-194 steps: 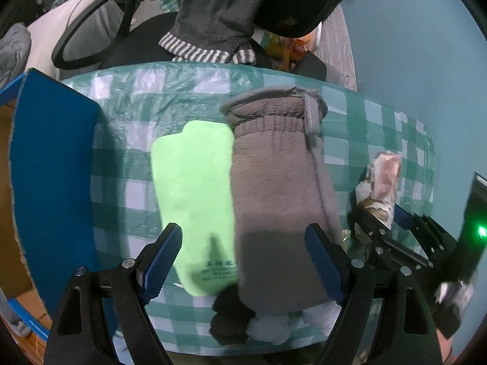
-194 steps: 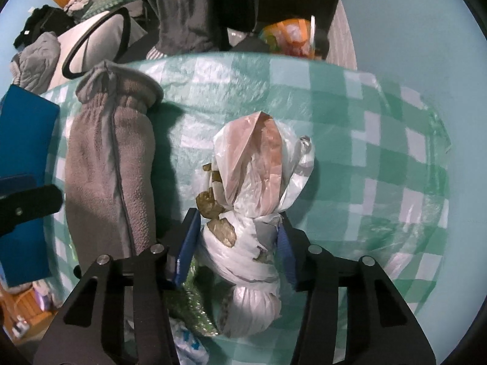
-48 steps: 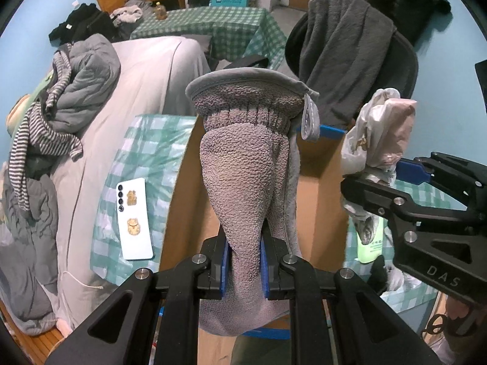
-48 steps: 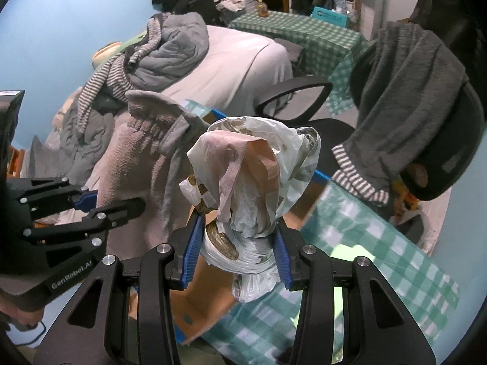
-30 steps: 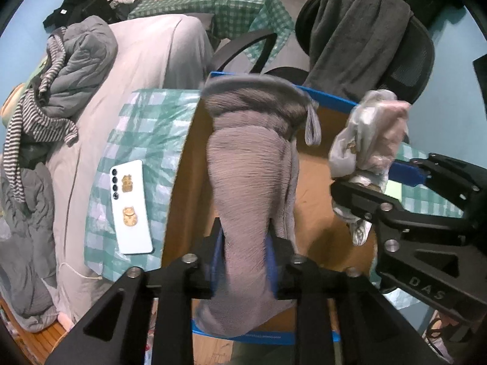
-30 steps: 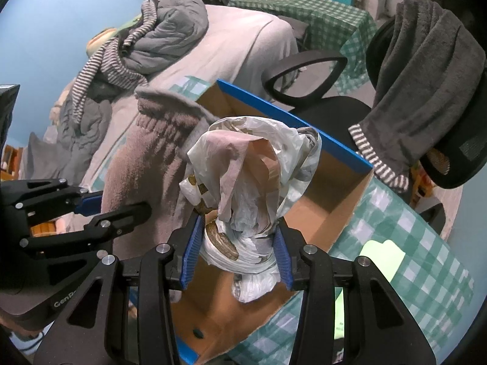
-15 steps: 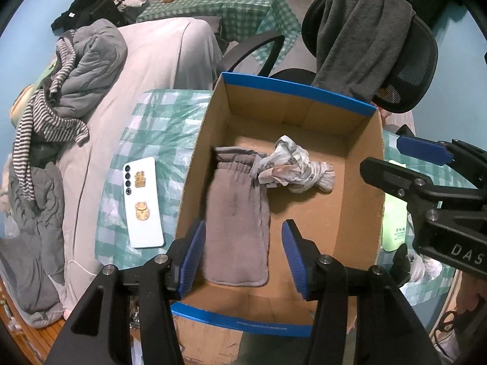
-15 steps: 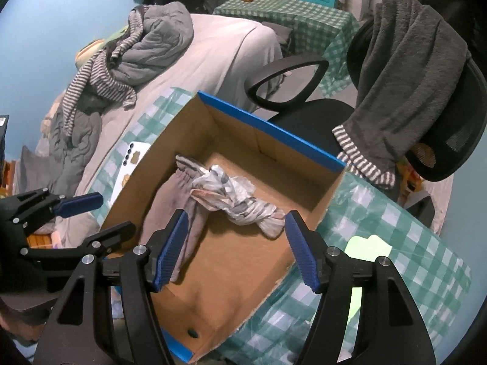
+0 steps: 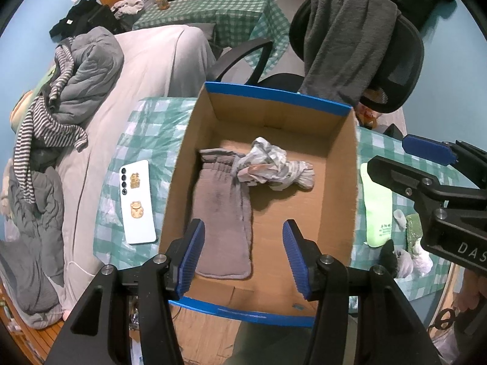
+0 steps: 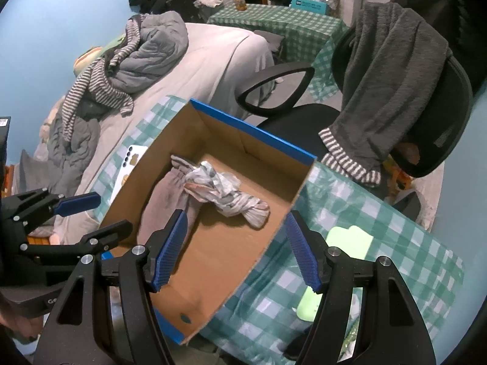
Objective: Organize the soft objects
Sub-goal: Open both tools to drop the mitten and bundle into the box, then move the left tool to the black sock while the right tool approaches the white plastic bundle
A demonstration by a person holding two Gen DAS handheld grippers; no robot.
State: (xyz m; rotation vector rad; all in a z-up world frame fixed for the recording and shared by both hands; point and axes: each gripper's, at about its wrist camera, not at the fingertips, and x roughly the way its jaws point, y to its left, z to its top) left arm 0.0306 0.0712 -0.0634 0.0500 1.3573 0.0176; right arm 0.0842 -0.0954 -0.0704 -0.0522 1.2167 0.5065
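An open cardboard box (image 9: 341, 182) with blue rims stands on the green checked table. Inside lie a grey fleece pouch (image 9: 222, 210) and a knotted white plastic bag bundle (image 9: 274, 167) across the pouch's top end. Both also show in the right wrist view: pouch (image 10: 164, 197), bundle (image 10: 225, 191), box (image 10: 243, 273). My left gripper (image 9: 242, 255) is open and empty above the box's near end. My right gripper (image 10: 236, 249) is open and empty above the box; it also shows in the left wrist view (image 9: 426, 164) at the right.
A white phone (image 9: 137, 202) lies on the table left of the box. A light green pad (image 9: 377, 210) and small bits lie on the table to the right. An office chair with a grey towel (image 9: 344, 30) stands behind. A bed with clothes (image 9: 76, 91) is at left.
Earlier each gripper held its item over the box; both opened and dropped the pouch and the bag bundle inside. Since half a second ago both grippers stay open, barely moved.
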